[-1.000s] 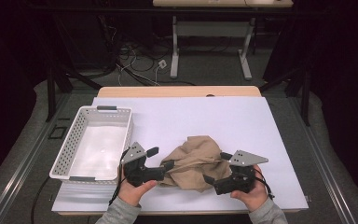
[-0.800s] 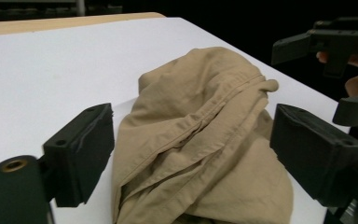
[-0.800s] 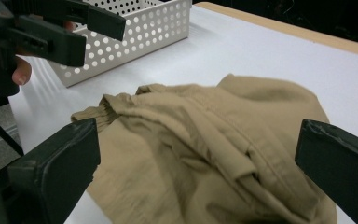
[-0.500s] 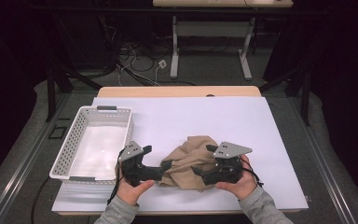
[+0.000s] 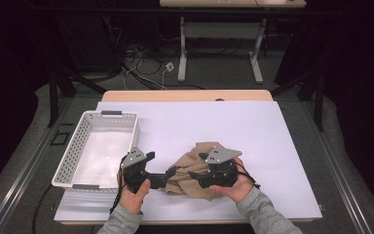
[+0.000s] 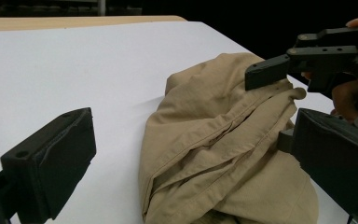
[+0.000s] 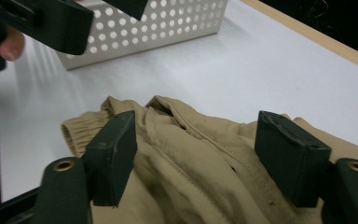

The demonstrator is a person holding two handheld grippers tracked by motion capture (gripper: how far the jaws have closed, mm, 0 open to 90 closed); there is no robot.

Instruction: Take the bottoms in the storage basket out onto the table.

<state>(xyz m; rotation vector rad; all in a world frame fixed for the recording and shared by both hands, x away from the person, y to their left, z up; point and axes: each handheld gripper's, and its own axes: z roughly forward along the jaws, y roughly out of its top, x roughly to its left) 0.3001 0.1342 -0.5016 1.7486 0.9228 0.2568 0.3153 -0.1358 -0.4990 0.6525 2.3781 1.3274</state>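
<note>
Nearest the table's front edge, the person's two hands hold the grippers low over the white sheet (image 5: 272,131). The left gripper (image 5: 171,175) points toward the cloth (image 5: 195,170), its jaws spread wide; in the left gripper view they stand on either side of the crumpled tan fabric's near edge, with no pad pressing on it. The right gripper (image 5: 195,176) lies over the cloth from the other side. Its jaws have just been closing, and in the right gripper view they straddle a raised fold of the fabric, the left pad at the fabric's edge, the right pad with a gap beside it; no firm pinch is visible, so it is loose rather than clamped.

The cloth sits bunched in a heap on the sheet, near the front and a little right of centre, between the two grippers, with an elastic waistband showing at one end.

To the left, just beside the left hand, stands a white perforated basket (image 5: 73,156). Beyond the sheet runs the table's wooden far edge (image 5: 185,95), and farther back desk legs and cables on the floor.
</note>
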